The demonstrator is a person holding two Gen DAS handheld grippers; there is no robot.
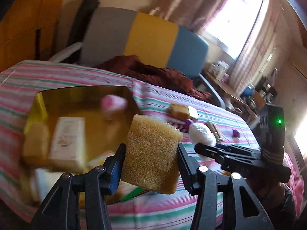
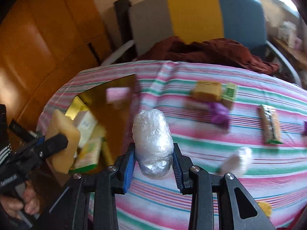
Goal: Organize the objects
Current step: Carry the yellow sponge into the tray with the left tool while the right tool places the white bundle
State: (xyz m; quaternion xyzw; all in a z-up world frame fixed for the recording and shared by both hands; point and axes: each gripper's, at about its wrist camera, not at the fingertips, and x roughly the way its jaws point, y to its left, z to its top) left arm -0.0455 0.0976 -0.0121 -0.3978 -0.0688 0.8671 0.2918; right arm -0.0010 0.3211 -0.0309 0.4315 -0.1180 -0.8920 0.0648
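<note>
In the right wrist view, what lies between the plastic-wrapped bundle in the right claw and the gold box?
Only bare striped cloth separates the wrapped bundle from the gold box, as the right wrist view shows.

The box sits at the table's left in the right wrist frame; loose packets lie right of it, a chair behind.

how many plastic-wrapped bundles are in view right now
2. One plastic-wrapped bundle is clamped in the right tongs above the striped cloth; another lies blurred on the cloth to their right. More may be hidden inside the yellow box.
</note>
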